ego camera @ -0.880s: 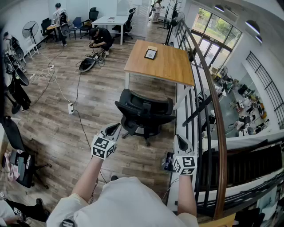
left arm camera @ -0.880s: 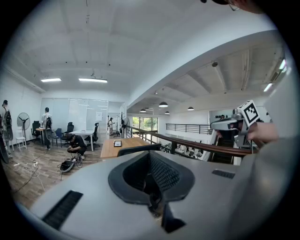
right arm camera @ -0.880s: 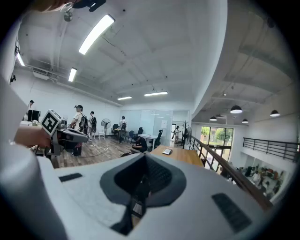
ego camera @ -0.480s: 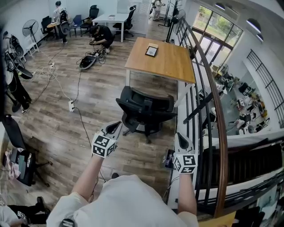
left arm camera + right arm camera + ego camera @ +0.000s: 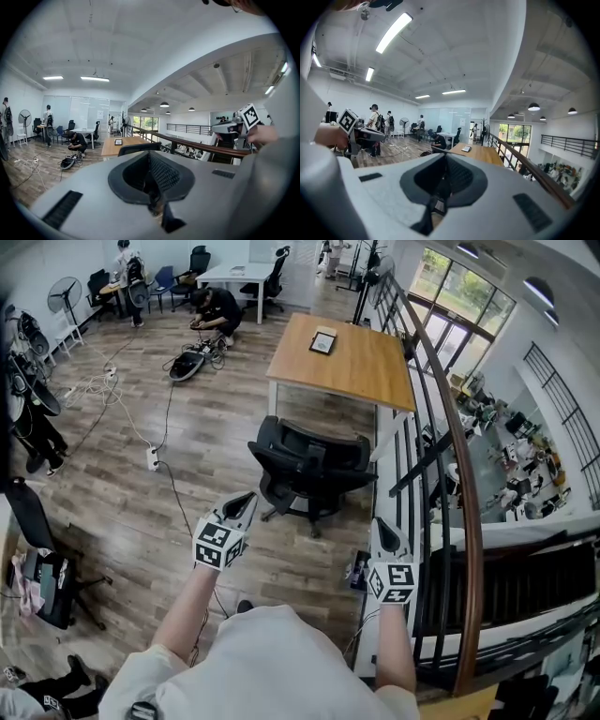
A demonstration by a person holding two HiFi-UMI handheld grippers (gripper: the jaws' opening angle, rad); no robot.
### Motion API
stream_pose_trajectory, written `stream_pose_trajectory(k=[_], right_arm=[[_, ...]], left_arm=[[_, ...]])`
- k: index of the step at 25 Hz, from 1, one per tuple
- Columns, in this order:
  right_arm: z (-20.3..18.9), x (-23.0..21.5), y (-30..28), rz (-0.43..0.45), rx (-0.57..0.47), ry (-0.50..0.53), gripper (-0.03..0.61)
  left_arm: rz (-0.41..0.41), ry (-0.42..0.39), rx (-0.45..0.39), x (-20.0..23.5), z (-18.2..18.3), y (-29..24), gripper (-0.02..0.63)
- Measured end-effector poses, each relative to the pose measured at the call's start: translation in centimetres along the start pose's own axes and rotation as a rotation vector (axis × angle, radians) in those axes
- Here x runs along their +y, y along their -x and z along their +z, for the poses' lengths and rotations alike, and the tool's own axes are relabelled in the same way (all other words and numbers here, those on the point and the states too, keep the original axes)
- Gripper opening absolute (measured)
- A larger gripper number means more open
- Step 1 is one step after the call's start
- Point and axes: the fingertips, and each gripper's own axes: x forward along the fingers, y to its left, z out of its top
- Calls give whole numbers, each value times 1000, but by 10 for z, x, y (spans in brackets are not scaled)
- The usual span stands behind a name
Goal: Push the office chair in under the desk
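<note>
A black office chair stands on the wood floor, its back toward me, in front of the wooden desk. Its seat is still out from under the desk edge. My left gripper is shut and empty, a short way short of the chair's back on the left. My right gripper is shut too, held lower right of the chair, beside the railing. In the left gripper view the chair back's top shows just above the shut gripper; the desk shows beyond the right gripper.
A curved wooden handrail with black bars runs along the right, close to the desk and chair. Cables and a power strip lie on the floor at left. A person crouches at the back by a white table. Another black chair stands at left.
I have come a little closer to the chair: both grippers sit slightly nearer its back, and the chair and desk have shifted a bit in view. Both grippers stay shut.
</note>
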Motion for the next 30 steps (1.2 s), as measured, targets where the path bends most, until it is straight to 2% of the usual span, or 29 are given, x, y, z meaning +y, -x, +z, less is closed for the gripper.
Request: stream_pose_trajectory(k=[8,18,30], right_arm=[[-3,16,-1,16,13,18,35],[0,22,-7,19,25,33,87],[-1,32,-13,-23,59,70,95]], left_arm=[[3,7,-4,8,-5,13,29],[-8,23,-1,19,-6,12,108],[-40,23,29,40,-19,12,114]])
